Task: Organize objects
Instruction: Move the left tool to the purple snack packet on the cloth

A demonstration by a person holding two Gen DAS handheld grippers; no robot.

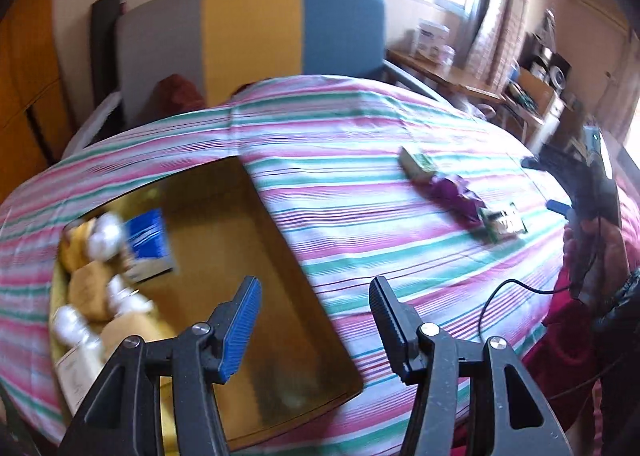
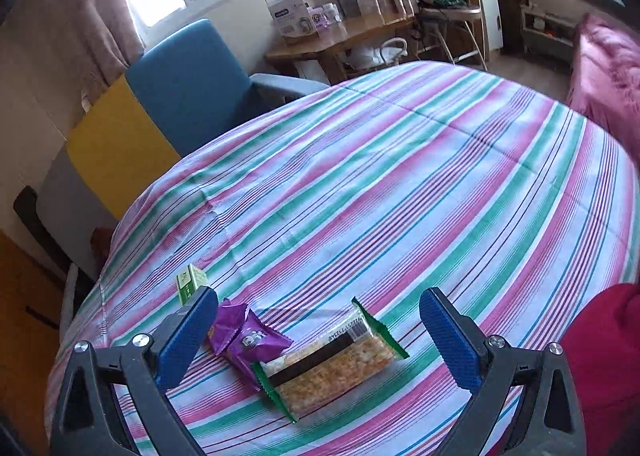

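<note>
A yellow-brown tray [image 1: 248, 240] lies on the striped tablecloth [image 1: 360, 192]. Its left end holds a tan plush toy [image 1: 92, 280] and a blue-and-white packet [image 1: 150, 244]. My left gripper [image 1: 316, 320] is open and empty above the tray's right edge. A green-edged cracker packet [image 2: 332, 360], a purple snack packet [image 2: 248, 340] and a small green box [image 2: 192, 282] lie in a row on the cloth; they also show in the left wrist view [image 1: 500, 220], [image 1: 452, 196], [image 1: 416, 164]. My right gripper [image 2: 316, 336] is open, just above the cracker packet.
A grey, yellow and blue chair back [image 1: 248, 44] stands behind the table. A wooden desk [image 2: 340, 40] with boxes stands by the window. A black cable [image 1: 508, 292] lies on the cloth near the red-sleeved arm [image 1: 572, 336]. A pink bed [image 2: 608, 68] is at far right.
</note>
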